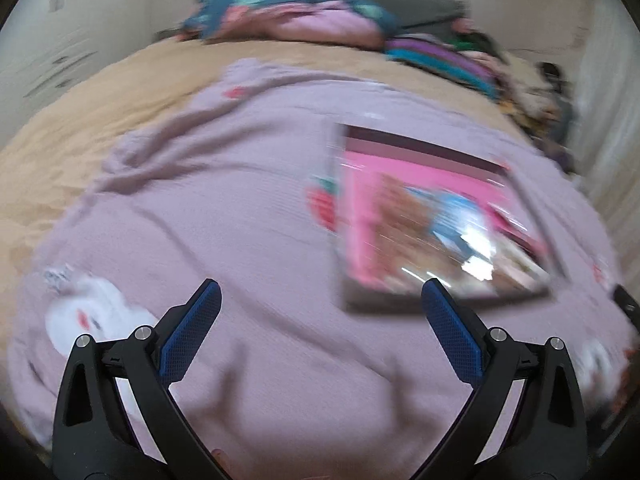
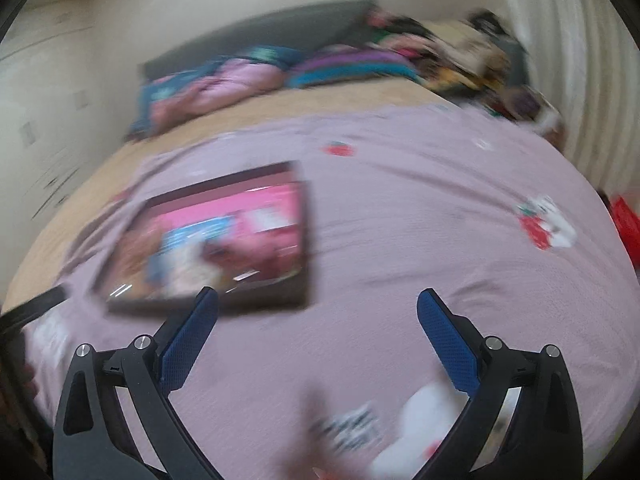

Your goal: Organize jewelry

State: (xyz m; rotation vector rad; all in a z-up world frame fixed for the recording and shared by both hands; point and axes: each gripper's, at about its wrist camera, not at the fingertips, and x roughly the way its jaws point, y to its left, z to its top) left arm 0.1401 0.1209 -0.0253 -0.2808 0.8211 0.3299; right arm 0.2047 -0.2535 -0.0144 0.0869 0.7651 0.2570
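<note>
A flat rectangular box (image 1: 432, 220) with a dark rim and a pink picture under a shiny cover lies on the lilac blanket (image 1: 224, 184). Both views are motion-blurred, so no jewelry can be made out. My left gripper (image 1: 320, 300) is open above the blanket, its right finger just in front of the box's near edge. In the right wrist view the same box (image 2: 224, 236) sits ahead and to the left. My right gripper (image 2: 316, 308) is open too, with its left finger overlapping the box's near edge and nothing between the fingers.
The lilac blanket (image 2: 420, 208) with strawberry and white animal prints covers a tan bed (image 1: 72, 120). Pillows and folded bedding (image 1: 292, 16) pile up at the dark headboard. Mixed clothes (image 2: 460, 56) heap at the far right corner. A red object (image 2: 626, 224) sits beside the bed's right edge.
</note>
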